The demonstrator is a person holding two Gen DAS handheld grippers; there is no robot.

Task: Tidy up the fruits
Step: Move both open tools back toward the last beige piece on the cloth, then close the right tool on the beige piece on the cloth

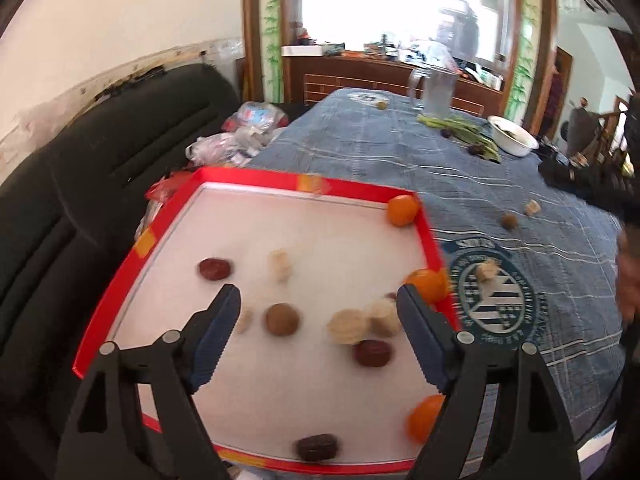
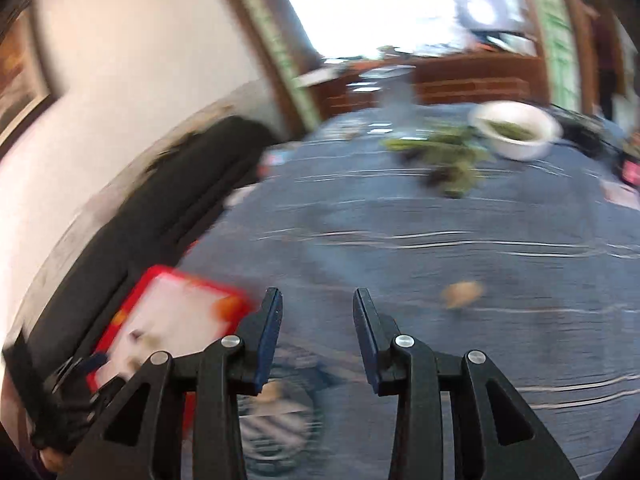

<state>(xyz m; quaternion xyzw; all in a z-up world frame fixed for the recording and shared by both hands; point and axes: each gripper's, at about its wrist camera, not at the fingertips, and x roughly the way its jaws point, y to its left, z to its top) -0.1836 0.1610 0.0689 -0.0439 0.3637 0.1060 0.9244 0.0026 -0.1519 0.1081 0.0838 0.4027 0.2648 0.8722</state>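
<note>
A red-rimmed white tray [image 1: 256, 176] lies on the blue cloth. In it are oranges [image 1: 402, 210] [image 1: 428, 284] [image 1: 424, 418], dark red dates [image 1: 215, 268] [image 1: 373, 353], a brown round fruit [image 1: 282, 319] and pale chunks [image 1: 349, 326]. My left gripper [image 1: 318, 298] is open and empty above the tray. On the cloth outside lie a pale chunk [image 1: 487, 271], a brown fruit [image 1: 509, 222] and another chunk [image 1: 533, 208]. My right gripper [image 2: 317, 296] is open and empty above the cloth; the view is blurred. The tray [image 2: 132, 304] is at its left, a pale piece [image 2: 462, 294] at its right.
A blue plaid tablecloth [image 1: 460, 168] covers the table. At the far end stand a clear jug [image 1: 436, 90], green vegetables [image 1: 468, 130] and a white bowl [image 1: 514, 136]. A black sofa [image 1: 100, 168] runs along the left with plastic bags [image 1: 240, 136].
</note>
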